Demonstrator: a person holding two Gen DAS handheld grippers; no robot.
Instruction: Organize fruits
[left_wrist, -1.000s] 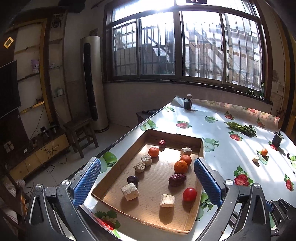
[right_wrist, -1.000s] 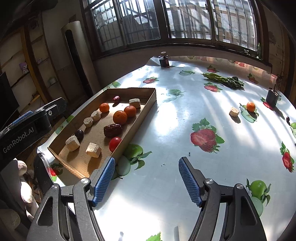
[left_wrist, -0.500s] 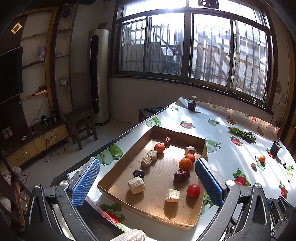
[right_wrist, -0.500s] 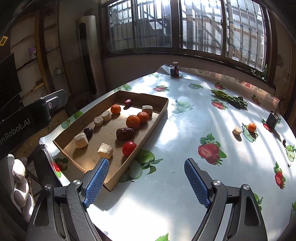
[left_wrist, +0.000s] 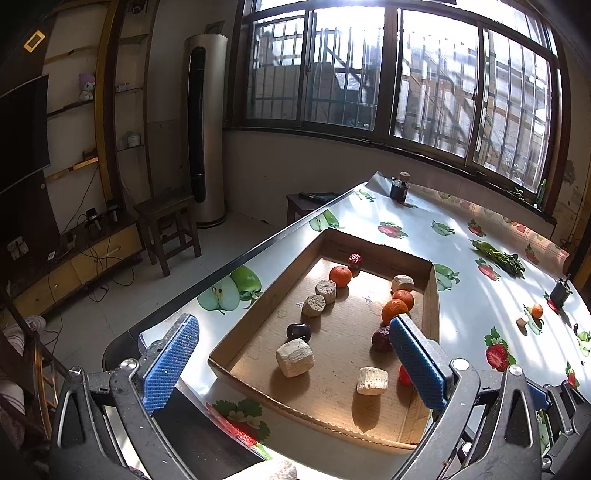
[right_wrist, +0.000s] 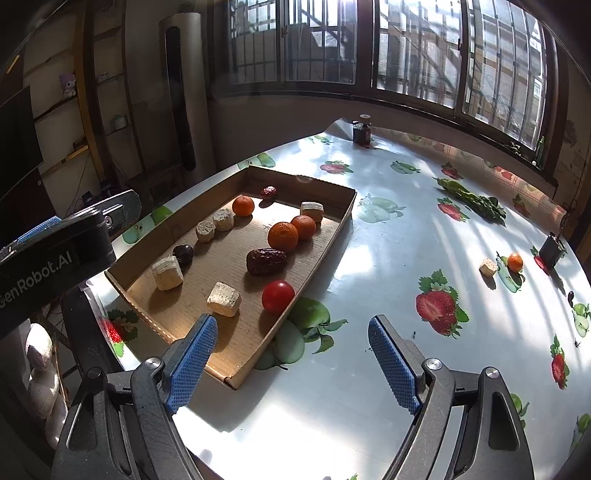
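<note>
A shallow cardboard tray (right_wrist: 334, 230) (left_wrist: 432, 295) lies on the table's left part. It holds several oranges (right_wrist: 283, 236), a red tomato (right_wrist: 277, 296), a dark date (right_wrist: 266, 261), a dark plum (right_wrist: 183, 254) and several pale blocks (right_wrist: 224, 298). A small orange (right_wrist: 515, 261) and a pale block (right_wrist: 488, 267) lie loose at the far right. My left gripper (left_wrist: 291, 363) is open and empty, above the tray's near end. My right gripper (right_wrist: 295, 363) is open and empty, over the tray's near right corner.
The table (right_wrist: 388, 258) has a shiny fruit-print cover. A green vegetable bundle (right_wrist: 469, 197) lies at the back right. Small dark jars stand at the far edge (right_wrist: 361, 131) and right edge (right_wrist: 552, 249). A stool (left_wrist: 166, 225) stands on the floor to the left.
Both grippers have drawn back and risen from the tray, so more of the table and room shows. Both stay open. Nothing in the tray has moved.
</note>
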